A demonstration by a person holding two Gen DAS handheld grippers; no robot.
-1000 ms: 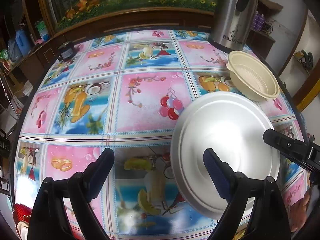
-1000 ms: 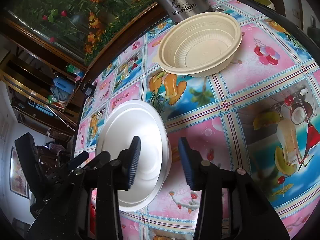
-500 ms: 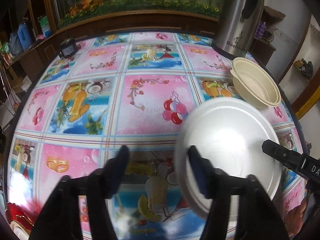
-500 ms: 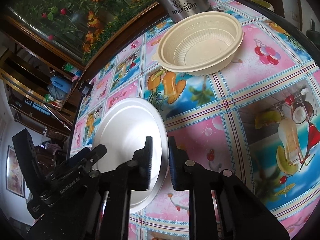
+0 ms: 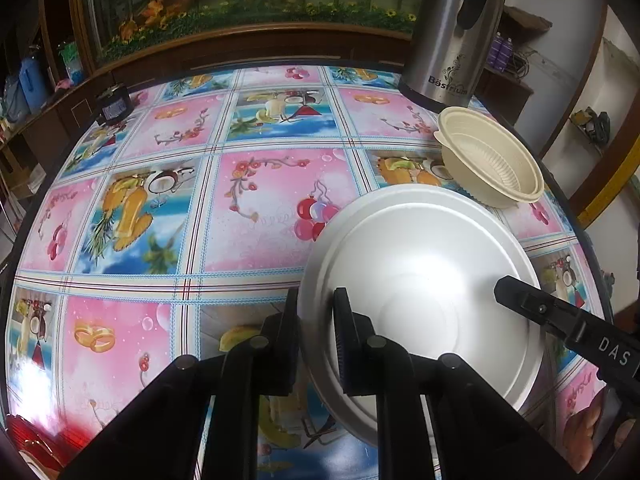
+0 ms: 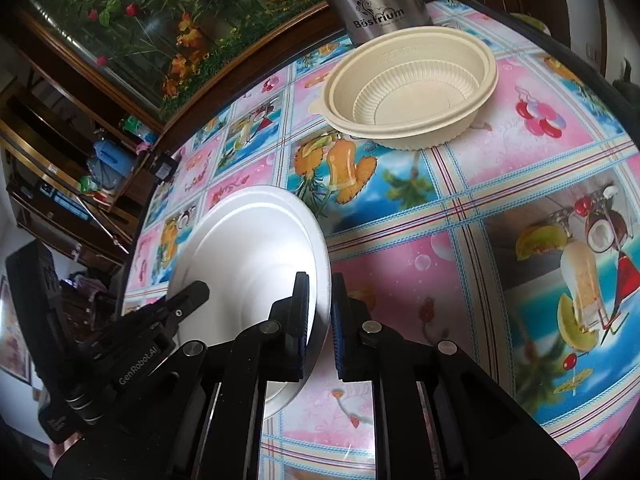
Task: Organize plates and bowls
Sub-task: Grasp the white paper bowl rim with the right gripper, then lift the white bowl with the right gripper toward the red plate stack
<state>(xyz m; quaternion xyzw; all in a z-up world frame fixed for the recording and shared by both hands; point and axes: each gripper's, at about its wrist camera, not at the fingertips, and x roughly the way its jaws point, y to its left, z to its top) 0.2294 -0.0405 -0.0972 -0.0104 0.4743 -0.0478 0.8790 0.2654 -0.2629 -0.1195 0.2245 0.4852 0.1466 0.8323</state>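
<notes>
Pinching opposite edges of the white plate (image 5: 420, 280), both tongs are nearly closed on its rim: the left tongs (image 5: 316, 316) grip the left edge, the right tongs (image 6: 320, 312) the right edge. The plate sits at the near right of the worktop (image 5: 260, 208), and whether it rests on the cloth or is slightly raised I cannot tell. It looks like thin foam or moulded plastic, so I judge it very light, a little flexible and easy to dent; the raised rim is the sensible place to hold, with gentle pressure, since a hard squeeze could crease it and a loose one could let the smooth surface slip. The cream bowl (image 6: 412, 92) stands farther off to the right, just in front of the steel flask (image 6: 372, 0), apart from the plate; it seems stiffer, with ribbed walls.

A second ago both tongs stood wide open, straddling the rim; half a second ago they were narrowing; now they have closed onto it. The plate and bowl have barely shifted.
</notes>
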